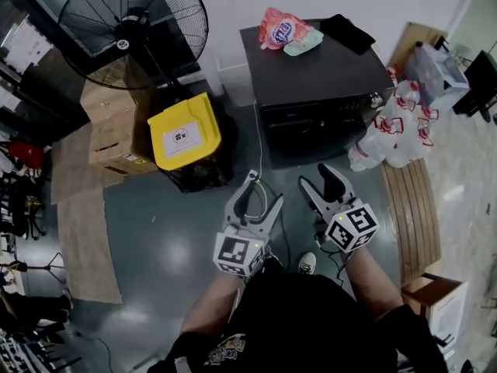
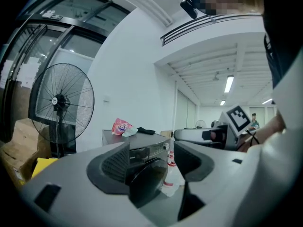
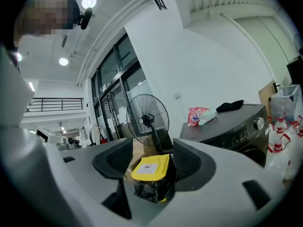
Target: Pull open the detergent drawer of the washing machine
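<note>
1. Dark-grey washing machine (image 1: 314, 76) sits at upper centre of the head view, well ahead of both grippers. Its detergent drawer belongs on the front panel, and I see nothing pulled out there.
2. My left gripper (image 1: 262, 193) has its jaws spread wide and empty. The right gripper (image 1: 320, 179) is parted too and holds nothing.
3. I judge the task not begun: approach, grip and pull all remain.
4. Glossy grey floor (image 1: 171, 247); yellow bin (image 1: 185, 136) and fan (image 1: 132, 26) at upper left, white bags (image 1: 392, 130) at right, pink packet (image 1: 281, 28) on the machine's top.
</note>
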The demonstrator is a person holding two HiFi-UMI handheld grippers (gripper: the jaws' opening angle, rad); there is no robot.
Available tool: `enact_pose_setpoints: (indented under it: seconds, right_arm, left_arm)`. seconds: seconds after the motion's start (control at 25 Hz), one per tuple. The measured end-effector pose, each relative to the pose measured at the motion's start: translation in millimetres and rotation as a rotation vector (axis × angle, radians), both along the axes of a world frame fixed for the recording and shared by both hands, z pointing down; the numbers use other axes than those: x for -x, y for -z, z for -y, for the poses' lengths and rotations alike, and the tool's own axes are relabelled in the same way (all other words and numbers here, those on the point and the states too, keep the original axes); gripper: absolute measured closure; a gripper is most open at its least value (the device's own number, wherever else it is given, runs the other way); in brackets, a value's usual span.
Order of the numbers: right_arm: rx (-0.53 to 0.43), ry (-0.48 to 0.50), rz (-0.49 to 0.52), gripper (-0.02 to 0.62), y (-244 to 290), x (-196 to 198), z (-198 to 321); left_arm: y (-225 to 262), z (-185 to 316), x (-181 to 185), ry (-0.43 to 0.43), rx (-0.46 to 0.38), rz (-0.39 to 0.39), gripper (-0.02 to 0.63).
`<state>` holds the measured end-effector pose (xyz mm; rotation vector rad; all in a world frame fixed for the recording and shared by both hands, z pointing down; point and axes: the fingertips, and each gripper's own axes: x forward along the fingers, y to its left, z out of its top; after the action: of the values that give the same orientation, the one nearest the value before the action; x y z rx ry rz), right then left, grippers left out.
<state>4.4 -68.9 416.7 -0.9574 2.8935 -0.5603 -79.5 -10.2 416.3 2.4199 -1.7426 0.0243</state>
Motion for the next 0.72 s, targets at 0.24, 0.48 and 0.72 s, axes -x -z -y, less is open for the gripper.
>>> enact_pose_setpoints:
  seconds: [0.24,0.48,0.72]
  right_arm:
    - [0.012,-0.027,0.008,0.313,-2,41,18]
    - [0.066,-0.07,0.05,0.304,-7,72,32]
    - [0.103,-0.098,0.074,0.294,-14,90,46]
  left_arm:
    - [1,19,40,-0.032,-0.007,-0.003,0.337]
    - [1,31,71,-0.079,-0.022,-0.004,0.334]
    - [3,40,88,-0.103,-0.041,-0.001,0.334]
